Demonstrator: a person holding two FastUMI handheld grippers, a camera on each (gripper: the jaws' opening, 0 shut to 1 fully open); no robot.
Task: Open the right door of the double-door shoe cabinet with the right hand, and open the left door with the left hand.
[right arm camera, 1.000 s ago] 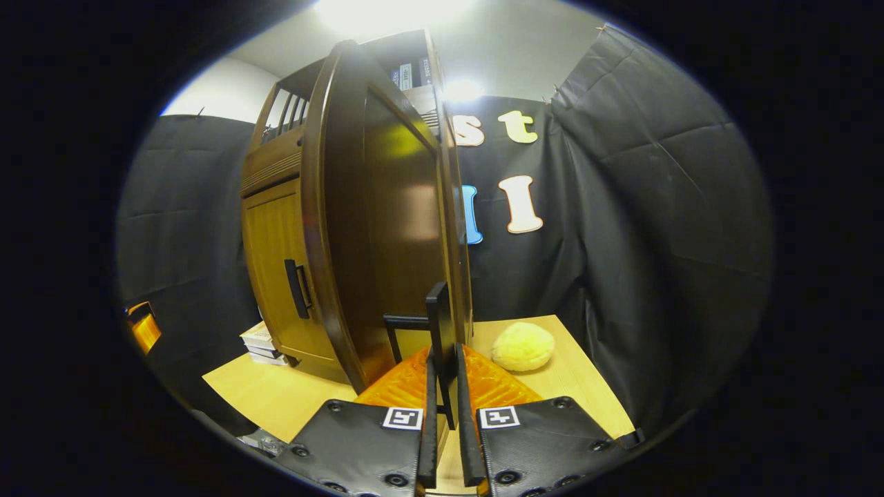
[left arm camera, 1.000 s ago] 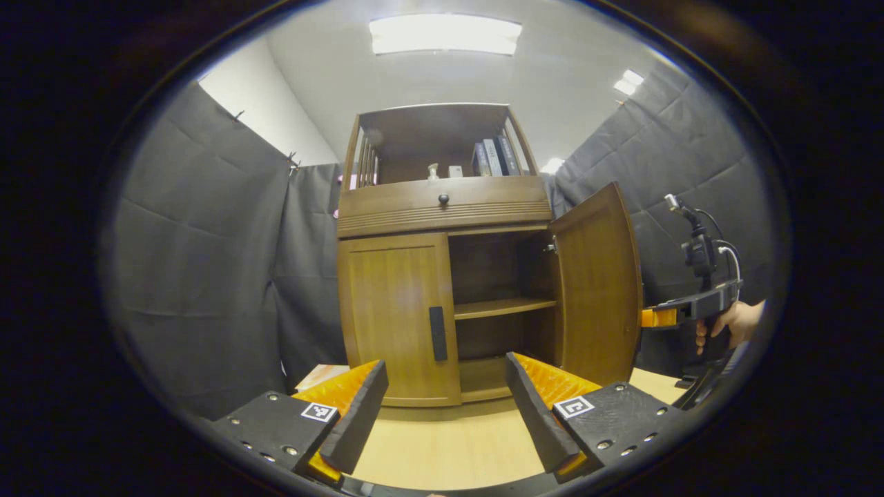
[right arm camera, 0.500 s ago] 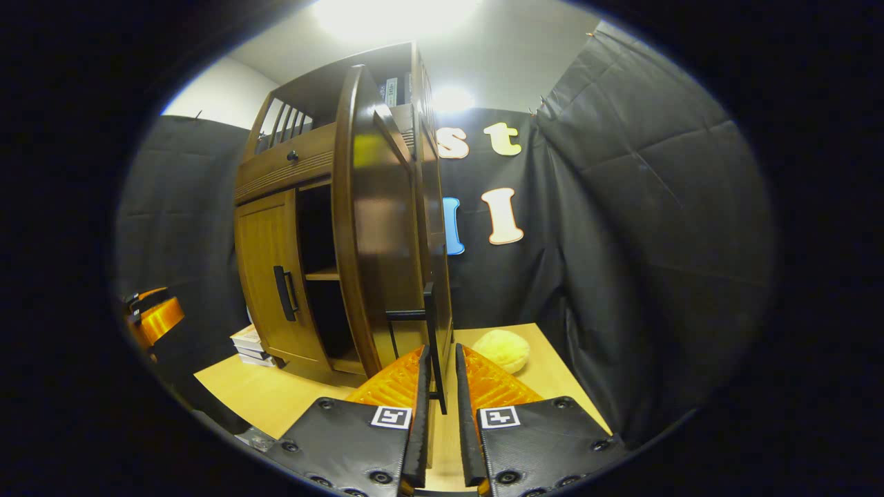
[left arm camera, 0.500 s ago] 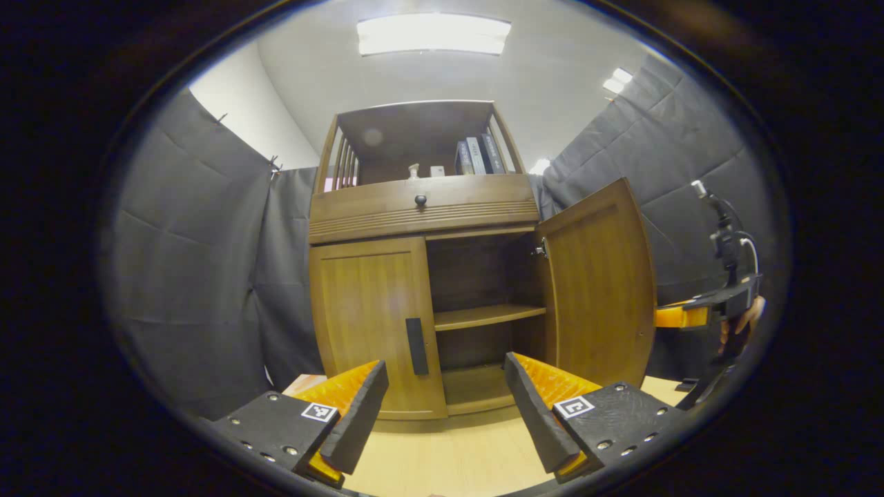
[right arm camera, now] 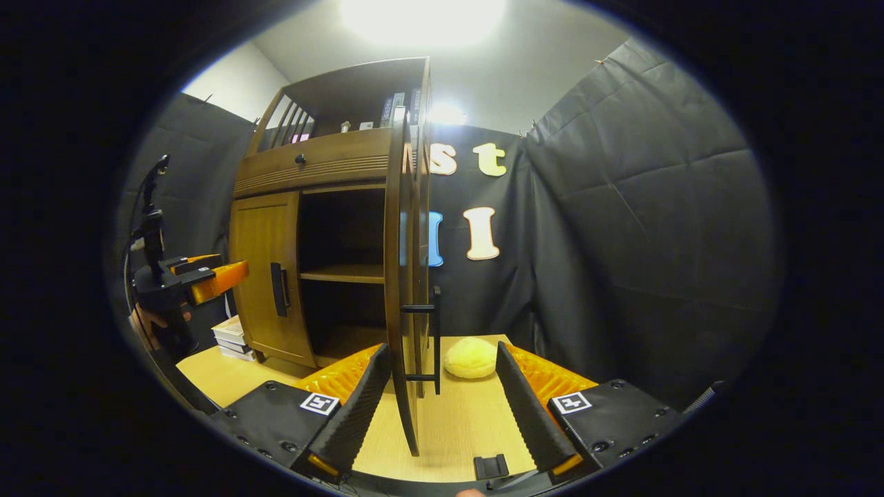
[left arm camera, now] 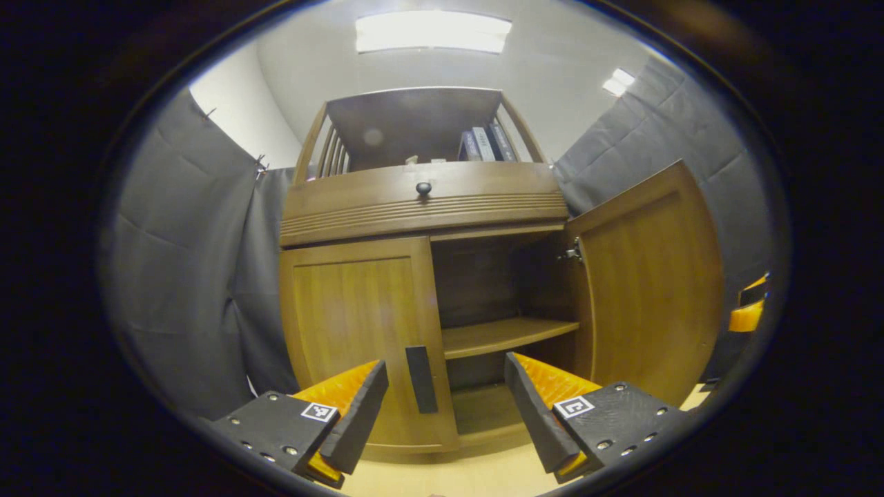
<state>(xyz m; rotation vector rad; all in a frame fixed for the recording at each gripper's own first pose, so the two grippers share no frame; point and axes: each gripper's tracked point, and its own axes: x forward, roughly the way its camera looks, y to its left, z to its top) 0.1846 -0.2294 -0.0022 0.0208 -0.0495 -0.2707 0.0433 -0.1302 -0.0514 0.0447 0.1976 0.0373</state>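
Observation:
The wooden shoe cabinet [left arm camera: 421,207] stands in front. Its left door [left arm camera: 352,324] is closed, with a dark vertical handle [left arm camera: 420,379] at its inner edge. My left gripper [left arm camera: 445,364] is open, just short of that handle, which sits between the fingers' lines. The right door [left arm camera: 652,297] is swung wide open, baring a shelf [left arm camera: 507,335]. In the right gripper view that door [right arm camera: 400,276] is edge-on. My right gripper [right arm camera: 442,351] is open, its fingers apart on either side of the door's handle [right arm camera: 434,335] without touching it. The left gripper [right arm camera: 207,276] and a hand [right arm camera: 155,321] show near the left door [right arm camera: 266,276].
A yellow plush ball [right arm camera: 471,357] lies on the light wooden tabletop [right arm camera: 456,428] behind the open door. A stack of books [right arm camera: 231,337] lies left of the cabinet. Black cloth walls close in on both sides. A small black clip [right arm camera: 489,466] lies near the front edge.
My right gripper has opened and let go of the right door's handle, and the door has swung wider. My left gripper has moved closer to the left door's handle.

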